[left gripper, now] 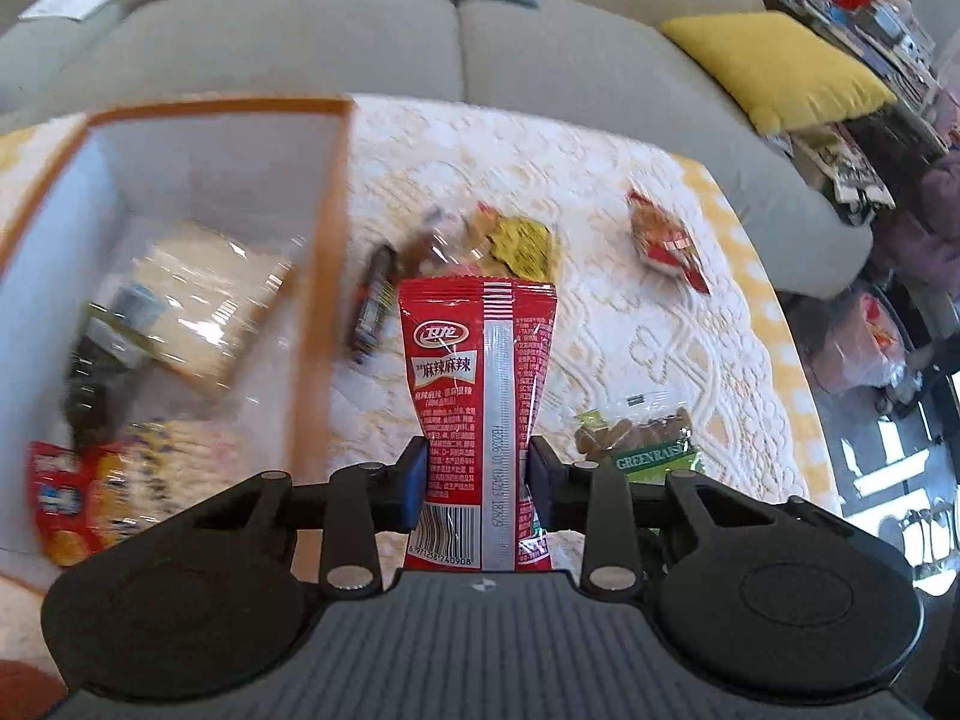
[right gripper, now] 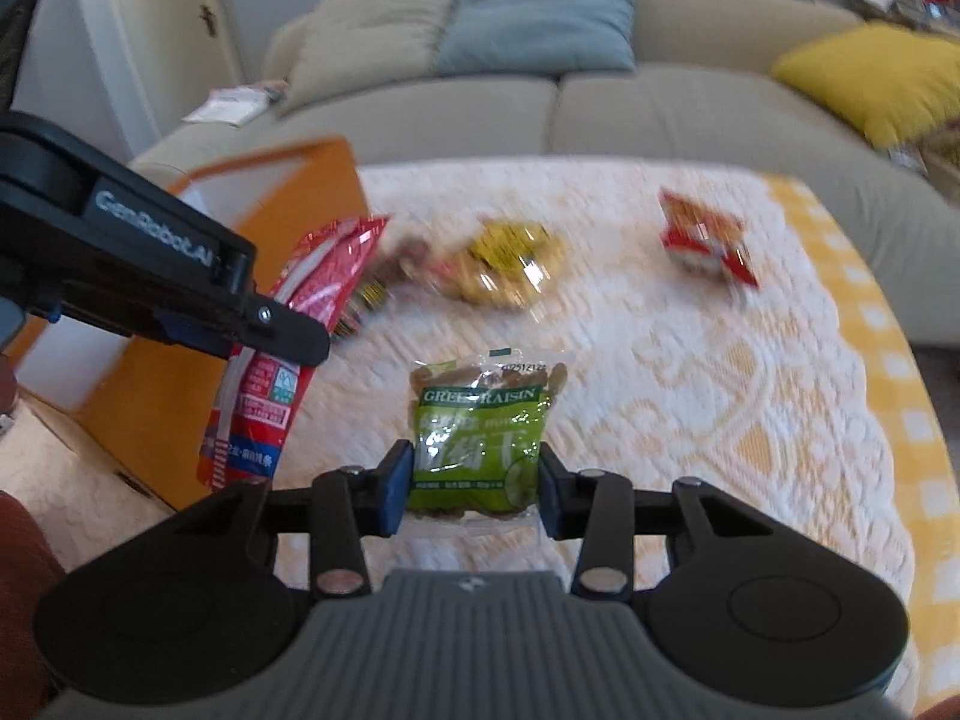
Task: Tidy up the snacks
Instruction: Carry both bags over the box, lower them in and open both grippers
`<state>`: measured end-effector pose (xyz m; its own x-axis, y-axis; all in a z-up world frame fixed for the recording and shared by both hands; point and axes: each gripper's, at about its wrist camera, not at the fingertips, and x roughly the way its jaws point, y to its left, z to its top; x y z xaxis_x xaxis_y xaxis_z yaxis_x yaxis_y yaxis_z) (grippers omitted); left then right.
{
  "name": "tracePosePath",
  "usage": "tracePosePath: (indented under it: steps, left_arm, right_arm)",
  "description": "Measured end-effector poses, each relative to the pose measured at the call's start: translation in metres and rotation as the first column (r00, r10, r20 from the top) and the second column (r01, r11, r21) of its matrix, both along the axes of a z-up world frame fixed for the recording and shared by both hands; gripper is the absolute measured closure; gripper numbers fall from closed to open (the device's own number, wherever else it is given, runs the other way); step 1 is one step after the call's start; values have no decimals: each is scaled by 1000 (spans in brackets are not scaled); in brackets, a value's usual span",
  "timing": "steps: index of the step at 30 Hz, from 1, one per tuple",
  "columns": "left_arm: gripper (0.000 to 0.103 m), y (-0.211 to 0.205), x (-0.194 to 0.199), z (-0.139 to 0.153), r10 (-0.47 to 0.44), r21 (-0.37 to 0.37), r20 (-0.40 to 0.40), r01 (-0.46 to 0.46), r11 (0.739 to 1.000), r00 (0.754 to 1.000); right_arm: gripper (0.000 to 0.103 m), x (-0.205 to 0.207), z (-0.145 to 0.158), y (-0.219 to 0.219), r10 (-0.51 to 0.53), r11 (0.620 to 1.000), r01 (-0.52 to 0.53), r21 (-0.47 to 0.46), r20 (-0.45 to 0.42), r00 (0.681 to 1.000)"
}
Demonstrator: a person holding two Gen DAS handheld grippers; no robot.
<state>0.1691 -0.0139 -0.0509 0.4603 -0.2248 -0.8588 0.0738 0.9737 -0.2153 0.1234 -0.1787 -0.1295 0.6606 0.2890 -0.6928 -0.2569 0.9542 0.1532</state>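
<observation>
Here the left claw (left gripper: 478,476) clamps the red packet (left gripper: 478,384) lengthwise (seemingly off the cloth), right claw (right gripper: 476,482) gripping raisins (right gripper: 477,438).

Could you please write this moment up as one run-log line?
left gripper: shut on red spicy packet, lifted | right gripper: around green raisin bag | orange box: open, holding snacks
</observation>
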Motion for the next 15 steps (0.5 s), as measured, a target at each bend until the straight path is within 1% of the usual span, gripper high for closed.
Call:
tracePosePath:
  steps: [5,7,10,13,15]
  left_arm:
    - [65,23,-3,25,42,52,81,-47,998,996]
    - [65,34,-1,29,63,74,99,-71,995,993]
    - [65,52,5,29,91,78,92,-98,992,992]
    - [65,68,12,25,99,112,91,-109,988,991]
    - [65,79,18,22,105,118,80,-115,986,991]
  right_arm:
    - [62,-5,31,25,97,994,-101,51,76,992]
    - [63,-5,43,39,146,987,-152,61,97,985]
    - [63,0,55,59,216,972,-224,70,110,970]
    - [63,8,62,82,277,959,-282,24,127,952]
    - [63,15,63,96,313,949,-314,-8,130,941]
